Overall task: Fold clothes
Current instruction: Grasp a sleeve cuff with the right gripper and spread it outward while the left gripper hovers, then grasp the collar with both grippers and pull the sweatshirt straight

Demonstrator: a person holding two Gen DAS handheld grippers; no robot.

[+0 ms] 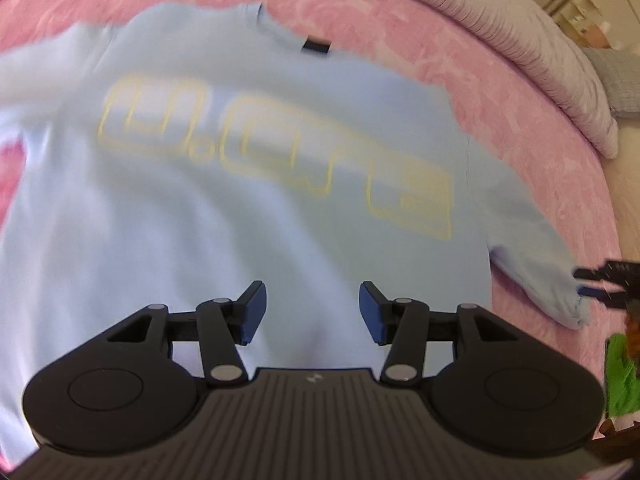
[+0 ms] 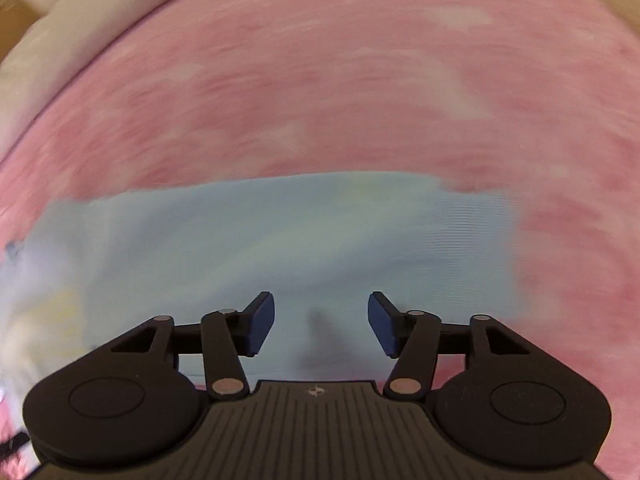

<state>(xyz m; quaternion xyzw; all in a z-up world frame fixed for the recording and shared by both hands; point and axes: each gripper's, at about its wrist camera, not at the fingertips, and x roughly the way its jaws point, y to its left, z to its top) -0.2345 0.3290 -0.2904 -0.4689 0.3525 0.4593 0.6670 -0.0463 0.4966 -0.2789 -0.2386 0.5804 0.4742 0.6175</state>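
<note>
Left gripper [image 1: 312, 312] jaws apart, empty, above light blue sweatshirt [image 1: 240, 208] spread on pink bedspread [image 1: 500, 92]. Right gripper [image 2: 321, 322] jaws apart, empty, sweatshirt sleeve [image 2: 280, 232] beneath and ahead.

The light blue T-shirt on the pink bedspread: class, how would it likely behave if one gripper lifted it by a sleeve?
The T-shirt would probably drape and sag rather than hold shape: it lies limp with soft wrinkles. It looks light, being thin fabric. The sleeve would likely rise first, dragging the body across the pink bedspread, which looks textured enough to resist sliding.
</note>
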